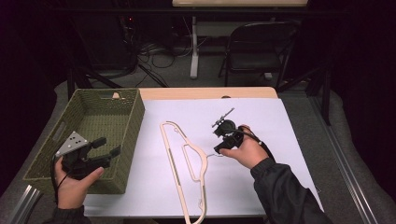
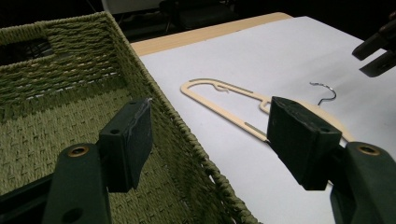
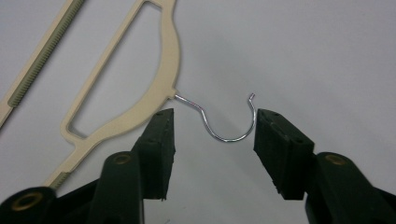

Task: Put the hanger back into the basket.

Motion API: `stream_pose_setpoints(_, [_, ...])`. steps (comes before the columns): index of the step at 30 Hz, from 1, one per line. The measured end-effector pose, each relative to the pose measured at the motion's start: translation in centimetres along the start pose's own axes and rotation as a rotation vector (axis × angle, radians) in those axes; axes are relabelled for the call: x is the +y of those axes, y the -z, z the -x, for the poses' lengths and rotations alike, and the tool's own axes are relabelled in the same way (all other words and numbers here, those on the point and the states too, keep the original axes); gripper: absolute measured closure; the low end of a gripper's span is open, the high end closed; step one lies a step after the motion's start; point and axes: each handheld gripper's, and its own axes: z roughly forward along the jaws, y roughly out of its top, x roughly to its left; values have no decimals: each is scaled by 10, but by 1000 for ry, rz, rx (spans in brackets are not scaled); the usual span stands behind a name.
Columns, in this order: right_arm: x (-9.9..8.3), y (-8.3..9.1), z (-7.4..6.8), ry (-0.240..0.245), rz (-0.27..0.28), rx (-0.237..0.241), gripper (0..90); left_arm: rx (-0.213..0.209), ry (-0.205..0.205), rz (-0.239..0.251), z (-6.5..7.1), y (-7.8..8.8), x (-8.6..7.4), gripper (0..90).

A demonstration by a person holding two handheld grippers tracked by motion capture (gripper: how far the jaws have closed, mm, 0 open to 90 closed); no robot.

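Jaws of the right gripper (image 3: 212, 154) stood apart on either side of the thin silver wire hook (image 3: 224, 122) of a flat cream plastic clothes hanger (image 1: 184, 158), which lay on the white sheet (image 1: 280, 135) covering the wooden table (image 1: 205, 92). The pads (image 3: 161, 140) had not yet closed on the wire; nothing was gripped, and the gripper appeared lined up so that a squeeze would catch the hook's curve, likely the easiest part of so flat an object to lift from the sheet. In the high view the right hand (image 1: 247, 150) pointed the tool toward the hanger's middle, where the hook jutted out to the side. The left gripper (image 1: 91, 156), held in the left hand (image 1: 72, 186), hovered with its jaws wide and empty over the near corner of the green woven rectangular basket (image 1: 133, 121), which stood just beside the hanger at the sheet's left edge, apparently kept out of the way while the other hand worked. A black folding chair (image 1: 254, 44) and loose cables (image 1: 154, 53) sat in the dim background.
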Motion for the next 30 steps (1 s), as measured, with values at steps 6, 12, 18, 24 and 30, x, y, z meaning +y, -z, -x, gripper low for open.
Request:
stream_pose_setpoints(6, [7,-13,-8,6,-21,39,497,0,1,2,-1,0,0,314])
stream_pose_setpoints(12, [14,-26,-16,-10,-47,52,526,-1,1,-2,0,-1,0,314])
stream_pose_setpoints(18, [20,-35,-21,17,-100,83,537,-3,3,1,0,-1,0,314])
stream_pose_setpoints(24, [27,-46,-32,26,-114,110,495,-4,1,0,0,-1,0,314])
stream_pose_setpoints(30, [29,-53,-39,39,-130,108,475,-4,0,0,-1,-1,-1,314])
